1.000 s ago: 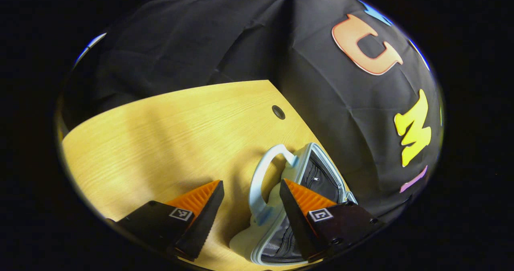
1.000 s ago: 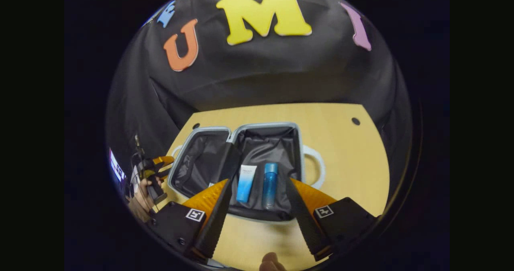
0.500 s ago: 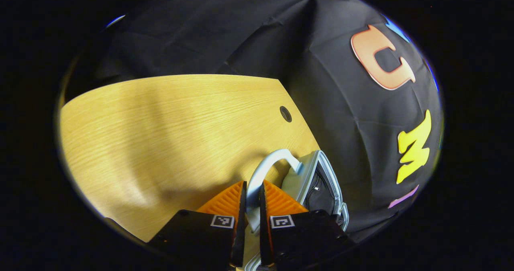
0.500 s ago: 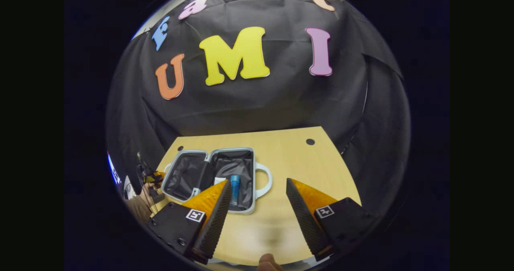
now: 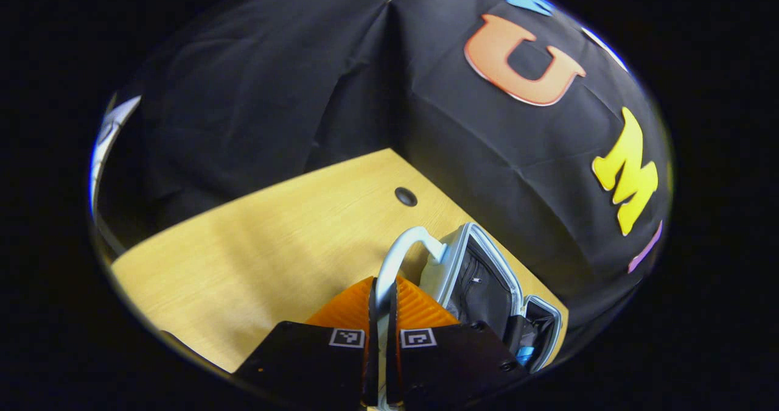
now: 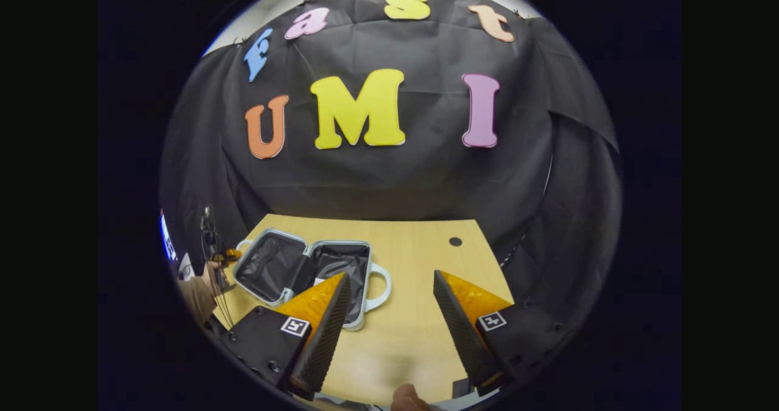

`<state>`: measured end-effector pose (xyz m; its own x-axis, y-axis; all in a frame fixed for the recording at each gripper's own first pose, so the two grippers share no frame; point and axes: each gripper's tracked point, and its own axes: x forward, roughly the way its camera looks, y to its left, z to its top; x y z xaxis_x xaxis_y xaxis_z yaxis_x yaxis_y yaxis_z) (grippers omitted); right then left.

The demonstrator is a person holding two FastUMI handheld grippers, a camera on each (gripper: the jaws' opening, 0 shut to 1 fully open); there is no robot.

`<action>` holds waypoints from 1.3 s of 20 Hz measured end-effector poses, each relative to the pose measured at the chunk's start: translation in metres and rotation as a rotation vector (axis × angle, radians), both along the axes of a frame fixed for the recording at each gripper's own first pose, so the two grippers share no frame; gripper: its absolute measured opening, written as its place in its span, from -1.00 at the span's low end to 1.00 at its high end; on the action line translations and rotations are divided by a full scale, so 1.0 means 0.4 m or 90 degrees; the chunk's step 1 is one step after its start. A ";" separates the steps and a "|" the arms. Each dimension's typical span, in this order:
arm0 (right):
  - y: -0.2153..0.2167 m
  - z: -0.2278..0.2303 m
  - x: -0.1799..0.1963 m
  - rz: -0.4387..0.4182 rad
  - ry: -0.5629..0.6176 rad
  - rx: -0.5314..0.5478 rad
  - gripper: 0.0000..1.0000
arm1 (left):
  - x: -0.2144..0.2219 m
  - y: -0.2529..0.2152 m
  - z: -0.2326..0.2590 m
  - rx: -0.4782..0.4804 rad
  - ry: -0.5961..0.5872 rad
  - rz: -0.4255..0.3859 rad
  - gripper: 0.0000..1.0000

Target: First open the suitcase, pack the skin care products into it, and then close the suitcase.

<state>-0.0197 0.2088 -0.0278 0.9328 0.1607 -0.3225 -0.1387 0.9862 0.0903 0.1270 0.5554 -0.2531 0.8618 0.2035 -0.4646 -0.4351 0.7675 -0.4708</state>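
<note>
- Left gripper is clamped on the pale curved plastic handle of the small light-blue hard-shell suitcase, whose raised half stands just right of its fingers.
- Right gripper is spread wide, holding nothing, above the yellow wooden table; the suitcase lies open ahead-left.

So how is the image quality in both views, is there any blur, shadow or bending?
Left gripper view: sharp; a soft shadow lies across the table, and its edge bends from fisheye. Right gripper view: sharp too; the suitcase looks small and its dark lining hides detail; a faint shadow falls on the table between the fingers.
</note>
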 end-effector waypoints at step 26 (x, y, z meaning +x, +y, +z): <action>-0.365 0.076 -0.037 0.030 -0.081 0.023 0.65 | 0.093 -1.092 0.345 0.430 -0.103 -0.213 -0.85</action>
